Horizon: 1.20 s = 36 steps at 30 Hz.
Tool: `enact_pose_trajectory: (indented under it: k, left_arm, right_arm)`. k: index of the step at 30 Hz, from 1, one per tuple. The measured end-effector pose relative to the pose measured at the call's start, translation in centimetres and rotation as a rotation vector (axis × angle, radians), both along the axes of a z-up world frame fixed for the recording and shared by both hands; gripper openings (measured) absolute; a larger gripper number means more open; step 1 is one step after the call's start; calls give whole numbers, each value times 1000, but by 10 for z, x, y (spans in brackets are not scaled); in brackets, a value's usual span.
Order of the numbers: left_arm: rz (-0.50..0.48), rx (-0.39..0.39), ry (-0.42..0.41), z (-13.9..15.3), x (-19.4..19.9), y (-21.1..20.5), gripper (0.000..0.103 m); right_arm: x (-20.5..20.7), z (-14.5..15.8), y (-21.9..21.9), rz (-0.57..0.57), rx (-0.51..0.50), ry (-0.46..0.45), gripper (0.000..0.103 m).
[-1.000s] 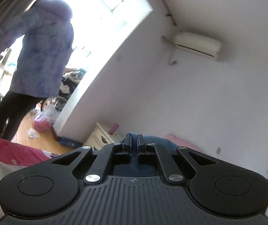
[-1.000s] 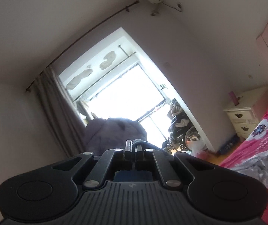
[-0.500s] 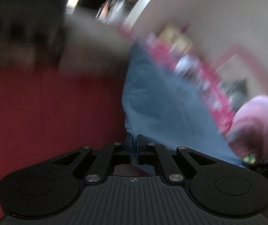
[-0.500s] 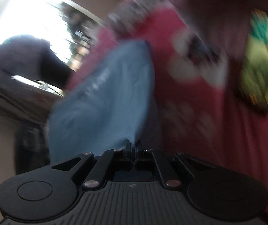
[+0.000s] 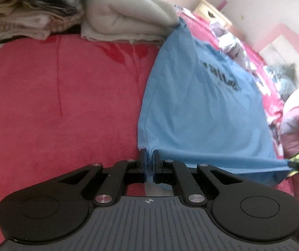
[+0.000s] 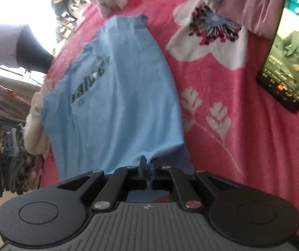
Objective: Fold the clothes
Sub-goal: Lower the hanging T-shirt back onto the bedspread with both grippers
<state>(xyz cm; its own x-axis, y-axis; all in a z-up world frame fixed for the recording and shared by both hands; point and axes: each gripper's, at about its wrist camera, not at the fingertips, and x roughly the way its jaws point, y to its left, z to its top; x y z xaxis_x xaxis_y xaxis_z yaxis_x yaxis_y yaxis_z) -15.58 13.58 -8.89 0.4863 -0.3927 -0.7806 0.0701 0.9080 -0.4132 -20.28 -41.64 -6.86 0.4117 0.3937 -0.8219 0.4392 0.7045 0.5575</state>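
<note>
light: soft daylight, bright and even across both views
source: window [image 6: 13,4] at the upper left of the right wrist view, blown out to white
shadows: faint, only under the blue shirt [image 5: 201,108]
blur: far bedding and the shirt's print are smeared
distortion: strong fisheye bending at the edges
focus: near black tool parts sharpest

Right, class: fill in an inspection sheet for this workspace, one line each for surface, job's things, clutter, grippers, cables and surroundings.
Surface: pink floral blanket.
Job's things: blue T-shirt spread out, dark print facing up.
Clutter: folded cream blankets; lit phone; pink pillow.
Grippers: left gripper and right gripper each shut on the shirt's near edge.
Cables: nothing seen.
Surroundings: bright window; cream nightstand.
</note>
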Motion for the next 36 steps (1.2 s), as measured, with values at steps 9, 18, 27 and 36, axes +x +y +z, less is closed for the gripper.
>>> enact_pose_trajectory:
  k: [9,18,27,36]
  left_arm:
    - [-10,5,60,-21,7,-2,3]
    - [14,1,81,-28,13,-4,3]
    - [26,-7,81,-31,13,-3,4]
    - [19,-41,81,-32,7,4,4]
  right_arm:
    - [-9,10,-4,34,-137,-51,34]
    - [-25,26,91,599,-497,-127,34]
    - [-12,-17,138,825,-719,-103,8]
    - [-45,14,53,360,-524,-33,3]
